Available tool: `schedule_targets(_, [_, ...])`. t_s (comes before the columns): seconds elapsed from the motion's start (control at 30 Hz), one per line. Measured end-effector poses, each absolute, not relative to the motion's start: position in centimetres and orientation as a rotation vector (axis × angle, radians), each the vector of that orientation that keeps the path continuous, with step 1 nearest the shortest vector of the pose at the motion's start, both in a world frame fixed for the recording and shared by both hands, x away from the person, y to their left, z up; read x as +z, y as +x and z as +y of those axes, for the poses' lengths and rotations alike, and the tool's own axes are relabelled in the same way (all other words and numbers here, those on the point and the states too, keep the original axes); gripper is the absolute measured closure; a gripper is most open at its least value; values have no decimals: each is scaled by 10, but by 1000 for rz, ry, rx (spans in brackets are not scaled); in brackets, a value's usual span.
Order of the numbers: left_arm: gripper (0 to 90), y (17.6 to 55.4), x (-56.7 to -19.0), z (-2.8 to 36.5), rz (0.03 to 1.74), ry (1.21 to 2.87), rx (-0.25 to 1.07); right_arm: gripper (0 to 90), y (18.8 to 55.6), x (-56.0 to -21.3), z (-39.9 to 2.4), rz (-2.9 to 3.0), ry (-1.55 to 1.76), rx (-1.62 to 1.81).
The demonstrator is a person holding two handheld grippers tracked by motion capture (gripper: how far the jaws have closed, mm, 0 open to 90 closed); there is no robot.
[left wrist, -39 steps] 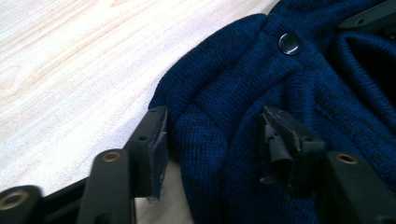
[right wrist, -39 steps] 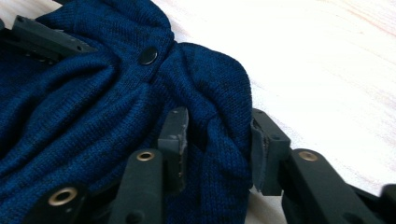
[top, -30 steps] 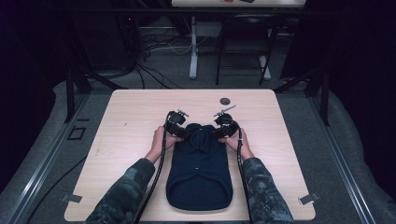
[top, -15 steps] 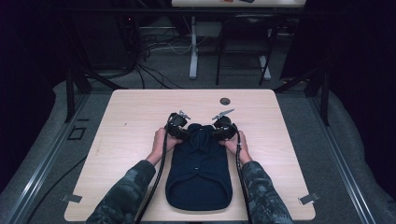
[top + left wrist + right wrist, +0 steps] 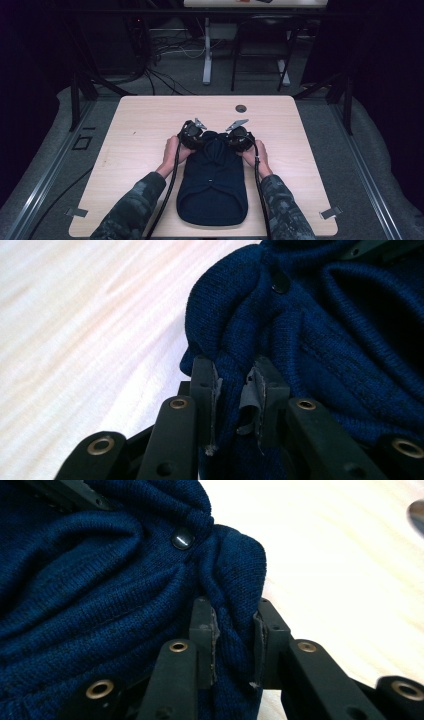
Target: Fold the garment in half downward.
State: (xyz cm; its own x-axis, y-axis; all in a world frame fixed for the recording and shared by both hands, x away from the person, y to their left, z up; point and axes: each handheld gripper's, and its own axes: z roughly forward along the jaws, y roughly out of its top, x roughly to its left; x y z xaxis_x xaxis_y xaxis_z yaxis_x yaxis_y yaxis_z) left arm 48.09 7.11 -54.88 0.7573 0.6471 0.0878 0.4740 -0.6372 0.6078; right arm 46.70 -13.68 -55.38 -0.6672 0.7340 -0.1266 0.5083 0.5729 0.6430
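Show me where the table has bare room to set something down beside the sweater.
Bare wood lies left of the blue sweater out to the table edge, and likewise on its right. The far strip, between the sweater's top and the small round hole, is free too. It is crowded mid-table: left tongs and right tongs pinch the sweater's upper corners, forearms alongside.

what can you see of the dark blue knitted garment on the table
The dark blue knitted garment looks like fine ribbed wool, folded into a long, round-ended bundle lying flat on the light wooden table, near the person's edge. Small dark round buttons sit along a seam. Its far end is bunched into folds, where the left tongs and right tongs have each just closed and now pinch a corner of cloth between their pads.
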Motion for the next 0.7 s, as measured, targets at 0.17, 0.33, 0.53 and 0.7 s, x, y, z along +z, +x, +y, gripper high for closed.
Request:
schedule_targets(0.17, [752, 474, -536, 69, 784, 2362, 488, 741, 460, -543, -138, 2370, 946, 827])
schedule_targets(0.33, [751, 470, -528, 68, 750, 2353, 545, 740, 455, -533, -137, 2326, 891, 813])
schedule_targets(0.53, [751, 465, -518, 71, 737, 2305, 596, 739, 449, -522, -136, 2242, 834, 846])
schedule_targets(0.7, [752, 460, -509, 72, 701, 2275, 622, 739, 446, -518, -135, 2212, 813, 855])
